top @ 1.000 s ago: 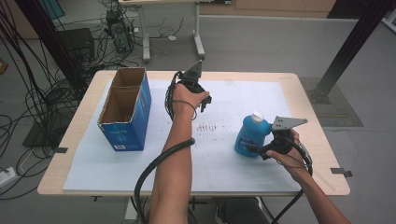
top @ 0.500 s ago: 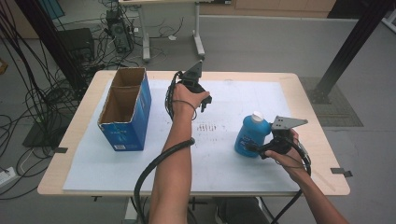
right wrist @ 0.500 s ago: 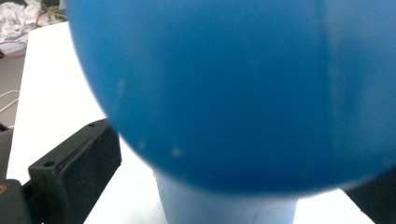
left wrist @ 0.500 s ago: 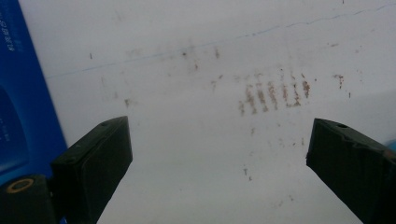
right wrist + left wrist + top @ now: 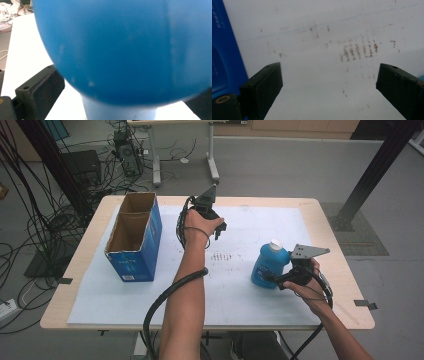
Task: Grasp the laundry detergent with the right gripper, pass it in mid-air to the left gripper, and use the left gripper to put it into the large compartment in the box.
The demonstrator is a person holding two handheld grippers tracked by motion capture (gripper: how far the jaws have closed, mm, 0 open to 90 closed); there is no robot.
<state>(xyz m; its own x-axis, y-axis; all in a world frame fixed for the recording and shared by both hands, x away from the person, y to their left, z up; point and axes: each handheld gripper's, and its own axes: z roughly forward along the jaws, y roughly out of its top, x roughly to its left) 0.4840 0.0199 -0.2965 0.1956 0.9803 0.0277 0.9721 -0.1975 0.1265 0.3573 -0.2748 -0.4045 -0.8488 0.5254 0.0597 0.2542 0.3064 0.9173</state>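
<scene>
Blue bottle, white cap, stands on the table's right side (blurred up close), the right gripper pinching its lower body. Left gripper hovers spread wide over bare surface, near the open blue box.

An open blue cardboard box stands upright on the left part of the table, its top flaps spread and its inside bare brown card. A white sheet covers most of the table's pale wooden top and carries a patch of short brownish streaks near its middle. On the grey floor beyond the far edge lie tangled black cables, with the legs of a second desk and a dark metal post at the right.
</scene>
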